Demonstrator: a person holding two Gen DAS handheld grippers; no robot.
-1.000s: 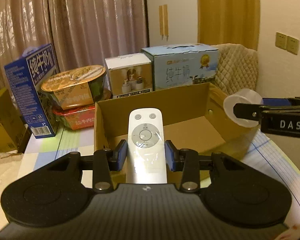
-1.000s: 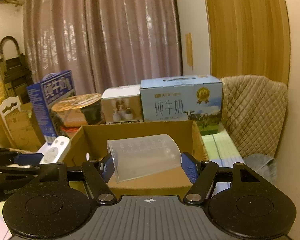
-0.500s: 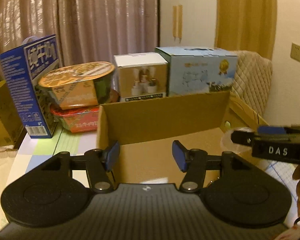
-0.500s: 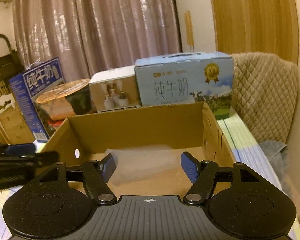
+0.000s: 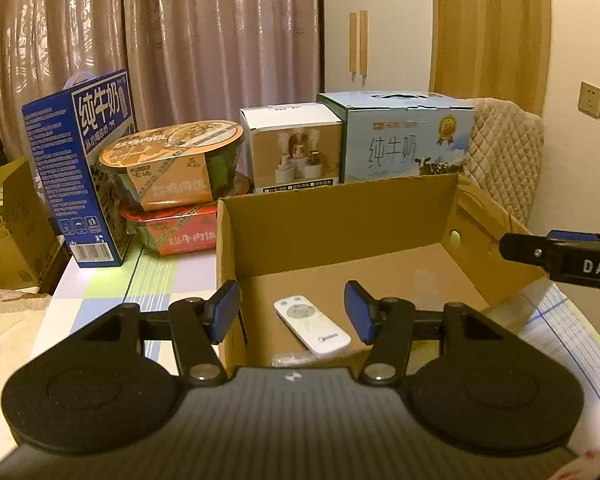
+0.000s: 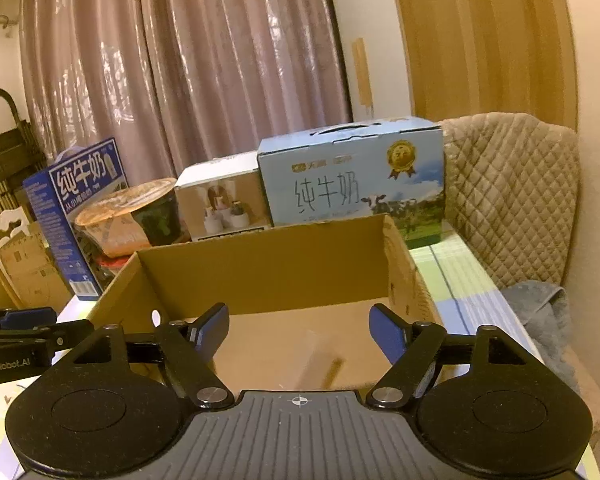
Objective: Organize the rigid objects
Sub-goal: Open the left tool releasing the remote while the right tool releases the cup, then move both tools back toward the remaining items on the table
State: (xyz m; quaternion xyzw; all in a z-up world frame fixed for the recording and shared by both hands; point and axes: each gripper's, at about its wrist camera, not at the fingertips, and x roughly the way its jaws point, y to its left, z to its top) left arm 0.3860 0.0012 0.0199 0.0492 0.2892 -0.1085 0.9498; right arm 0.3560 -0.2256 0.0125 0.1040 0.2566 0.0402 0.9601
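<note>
A white remote control (image 5: 312, 324) lies flat on the floor of the open cardboard box (image 5: 340, 220). My left gripper (image 5: 292, 312) is open and empty, held over the box's near left corner, above the remote. My right gripper (image 6: 298, 330) is open and empty over the near edge of the same box (image 6: 268, 268). A faint translucent shape (image 6: 316, 364) on the box floor may be the clear plastic cup; it is too blurred to be sure. The right gripper's arm shows at the right of the left wrist view (image 5: 560, 258).
Behind the box stand a light blue milk carton (image 5: 404, 144), a white product box (image 5: 292, 152), two stacked instant-food bowls (image 5: 172, 168) and a dark blue milk box (image 5: 80, 168). A quilted chair (image 6: 512, 200) and grey cloth (image 6: 540, 320) are at the right.
Both grippers opened. The remote dropped from the left gripper into the box, and the clear cup left the right gripper and went into the box.
</note>
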